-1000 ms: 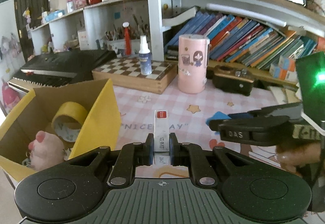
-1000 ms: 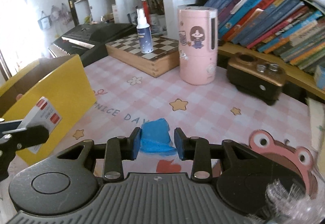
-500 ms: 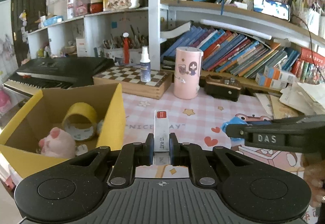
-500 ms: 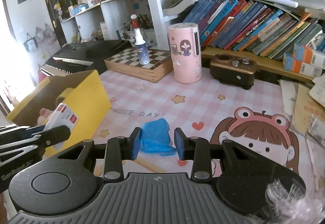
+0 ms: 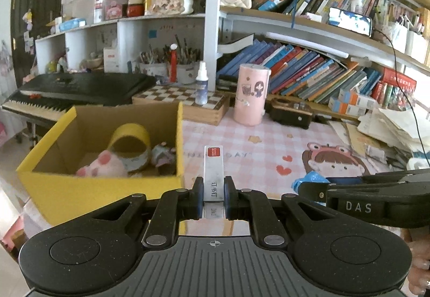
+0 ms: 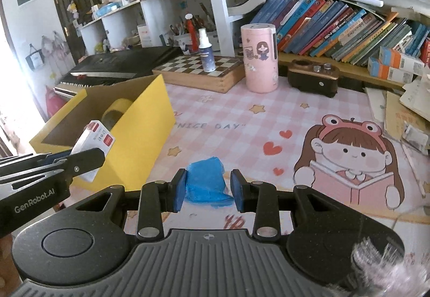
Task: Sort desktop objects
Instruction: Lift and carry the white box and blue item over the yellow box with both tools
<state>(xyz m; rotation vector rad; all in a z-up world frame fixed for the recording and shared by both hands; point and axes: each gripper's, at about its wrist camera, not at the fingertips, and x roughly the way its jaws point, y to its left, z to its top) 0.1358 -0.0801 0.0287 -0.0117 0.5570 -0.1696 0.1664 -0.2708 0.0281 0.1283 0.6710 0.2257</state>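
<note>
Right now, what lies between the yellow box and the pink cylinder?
Only bare pink checked mat between yellow box and pink cylinder; the right wrist view shows it.

A pink can (image 5: 250, 94) stands on the desk. Left of the pink can, a spray bottle (image 5: 201, 87) stands on a chessboard (image 5: 182, 100). Right of it sits a small brown box (image 5: 290, 112).
</note>
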